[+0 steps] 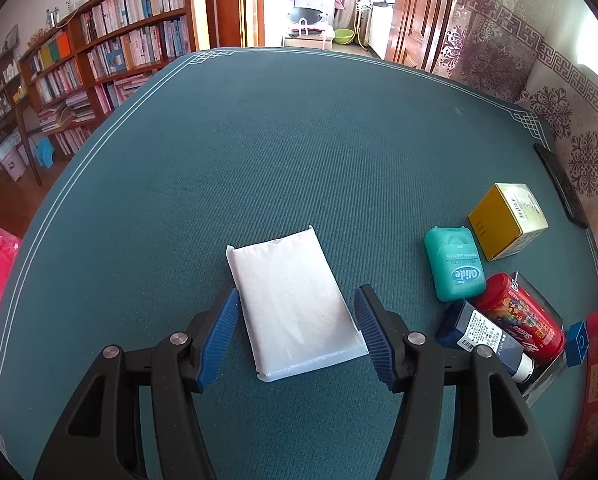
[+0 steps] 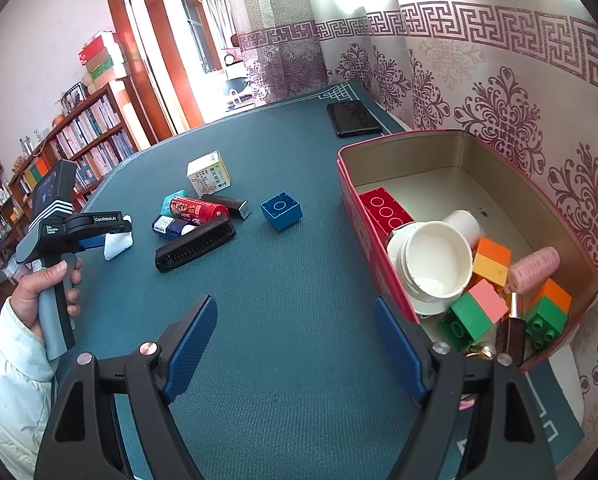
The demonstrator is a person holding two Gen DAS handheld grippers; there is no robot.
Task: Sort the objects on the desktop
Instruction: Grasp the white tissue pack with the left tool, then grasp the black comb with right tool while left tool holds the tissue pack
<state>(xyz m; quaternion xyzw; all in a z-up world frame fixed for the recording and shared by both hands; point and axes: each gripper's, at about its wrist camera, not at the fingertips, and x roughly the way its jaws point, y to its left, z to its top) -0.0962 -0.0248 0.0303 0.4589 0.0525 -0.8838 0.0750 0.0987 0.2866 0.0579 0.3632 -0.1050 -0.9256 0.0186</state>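
White tissue pack (image 1: 295, 304), flat on green mat (image 1: 299, 152), between spread left gripper (image 1: 295, 324) fingers, ungripped; right gripper (image 2: 295, 344) spread, empty; risk: soft wrapper may buckle, slipping free on closure.

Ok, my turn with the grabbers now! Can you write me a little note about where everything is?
Left gripper: open, fingers on either side of the white packet, not squeezing yet.
Right gripper: open, holding nothing, beside the red tin.
Done: blocks, a white cup and a pink roller are in the tin.
Left on the green mat: white packet, blue block, black comb, red tube, floss box, yellow box, dark blue box.
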